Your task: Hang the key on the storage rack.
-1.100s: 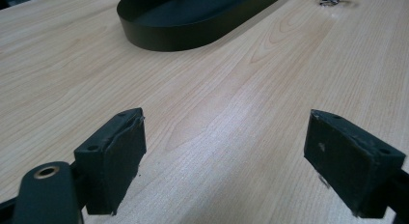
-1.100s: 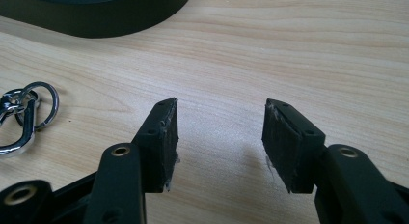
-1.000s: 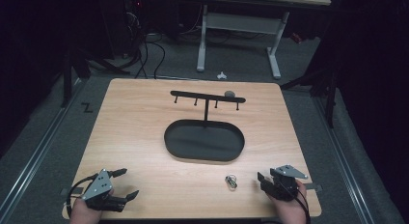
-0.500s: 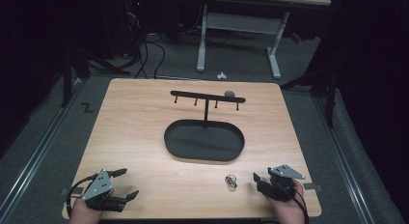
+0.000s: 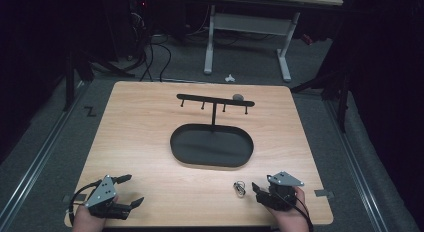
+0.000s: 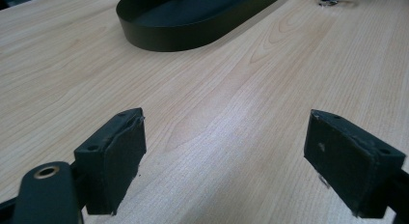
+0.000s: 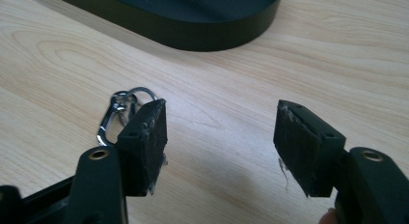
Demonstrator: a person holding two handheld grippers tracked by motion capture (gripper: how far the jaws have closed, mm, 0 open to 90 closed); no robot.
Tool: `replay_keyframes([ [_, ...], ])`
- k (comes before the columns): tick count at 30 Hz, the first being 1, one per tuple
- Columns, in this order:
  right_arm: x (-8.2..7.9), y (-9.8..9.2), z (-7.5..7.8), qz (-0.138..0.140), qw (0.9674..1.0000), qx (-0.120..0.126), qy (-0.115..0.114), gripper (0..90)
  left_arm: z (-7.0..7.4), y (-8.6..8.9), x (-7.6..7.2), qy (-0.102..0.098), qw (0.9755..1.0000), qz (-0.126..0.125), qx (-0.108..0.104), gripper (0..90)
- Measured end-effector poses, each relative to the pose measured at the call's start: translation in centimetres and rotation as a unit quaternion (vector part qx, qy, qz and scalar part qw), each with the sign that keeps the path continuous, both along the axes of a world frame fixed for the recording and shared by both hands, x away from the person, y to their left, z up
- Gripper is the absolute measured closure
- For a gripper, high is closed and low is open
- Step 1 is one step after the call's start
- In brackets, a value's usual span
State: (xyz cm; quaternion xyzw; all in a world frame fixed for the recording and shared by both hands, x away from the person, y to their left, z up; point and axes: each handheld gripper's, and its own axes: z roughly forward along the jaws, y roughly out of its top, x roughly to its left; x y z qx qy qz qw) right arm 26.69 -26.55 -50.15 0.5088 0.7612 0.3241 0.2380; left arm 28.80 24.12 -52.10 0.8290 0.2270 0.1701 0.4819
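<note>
In the high view, a small metal key ring with a carabiner clip (image 5: 240, 187) is seen on the wooden table (image 5: 150, 137), just beside the right gripper (image 5: 258, 191) and near the black oval tray (image 5: 212, 146) of a hook stand (image 5: 215, 101). It is judged light, stiff and slippery; the clip's body is probably the best hold.

In the left gripper view, the left gripper (image 6: 222, 159) is held low, jaws spread wide over bare wood.

In the right gripper view, the jaws are spread, empty, the clip lying just outside one pad.
</note>
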Motion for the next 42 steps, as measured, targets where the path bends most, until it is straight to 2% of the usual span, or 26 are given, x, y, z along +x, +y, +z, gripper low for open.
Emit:
replay_keyframes([
  [6,-0.1,1.1,0.2,0.010,0.9998,0.018,-0.003,33.9,0.0,0.0,0.0,0.000,1.0000,0.000,0.000,15.3],
  [9,-0.1,1.4,0.2,0.014,0.9997,0.017,-0.004,33.9,0.0,0.0,0.0,0.000,1.0000,0.000,0.000,15.3],
  [21,-0.1,1.9,0.3,0.023,0.9995,0.022,0.010,34.4,0.0,0.0,0.0,0.001,1.0000,0.000,0.003,15.3],
  [23,-0.1,1.9,0.3,0.027,0.9993,0.022,0.014,34.5,-0.1,-0.1,-0.1,0.002,1.0000,0.000,0.004,15.3],
  [25,0.2,1.7,0.5,0.039,0.9985,0.032,0.023,34.5,-0.1,-0.1,-0.1,0.003,1.0000,-0.001,0.006,15.3],
  [27,0.3,1.7,0.7,0.039,0.9984,0.032,0.026,34.5,-0.1,-0.1,-0.1,0.003,1.0000,-0.001,0.006,15.3],
  [28,0.6,1.6,0.8,0.039,0.9986,0.018,0.031,33.9,-0.1,0.0,-0.1,0.004,1.0000,0.000,0.005,15.3],
  [29,0.6,1.6,0.8,0.039,0.9986,0.018,0.031,33.9,-0.1,0.0,-0.1,0.004,1.0000,0.000,0.005,15.3],
  [30,1.0,1.6,0.9,0.034,0.9985,0.006,0.043,31.8,-0.1,0.1,-0.1,0.003,1.0000,0.001,0.003,15.3],
  [32,1.4,1.6,1.0,0.031,0.9978,-0.002,0.058,30.4,-0.1,0.2,-0.1,0.004,1.0000,0.001,0.002,15.3],
  [33,1.4,1.6,1.0,0.031,0.9978,-0.002,0.058,30.4,-0.1,0.2,-0.1,0.004,1.0000,0.001,0.002,15.3],
  [34,1.8,1.7,0.9,0.035,0.9958,-0.017,0.083,29.4,-0.1,0.2,-0.1,0.004,1.0000,0.000,0.001,15.3],
  [35,1.8,1.7,0.9,0.035,0.9958,-0.017,0.083,29.4,-0.1,0.2,-0.1,0.004,1.0000,0.000,0.001,15.3],
  [36,2.1,1.7,1.0,0.033,0.9940,-0.031,0.100,29.5,-0.1,0.2,-0.1,0.003,1.0000,-0.001,0.001,15.3],
  [37,2.1,1.7,1.0,0.033,0.9940,-0.031,0.100,29.5,-0.1,0.2,-0.1,0.003,1.0000,-0.001,0.001,15.3],
  [38,2.4,1.6,1.1,0.031,0.9918,-0.040,0.117,29.8,0.0,0.2,-0.1,0.003,1.0000,-0.002,0.000,15.3],
  [39,2.4,1.6,1.1,0.031,0.9918,-0.040,0.117,29.8,0.0,0.2,-0.1,0.003,1.0000,-0.002,0.000,15.3],
  [40,2.7,1.4,1.2,0.032,0.9894,-0.053,0.131,30.6,0.0,0.2,-0.2,0.003,1.0000,-0.002,-0.001,15.3],
  [42,2.8,1.3,1.3,0.029,0.9882,-0.058,0.139,31.1,0.0,0.2,-0.2,0.003,1.0000,-0.002,-0.002,15.3],
])
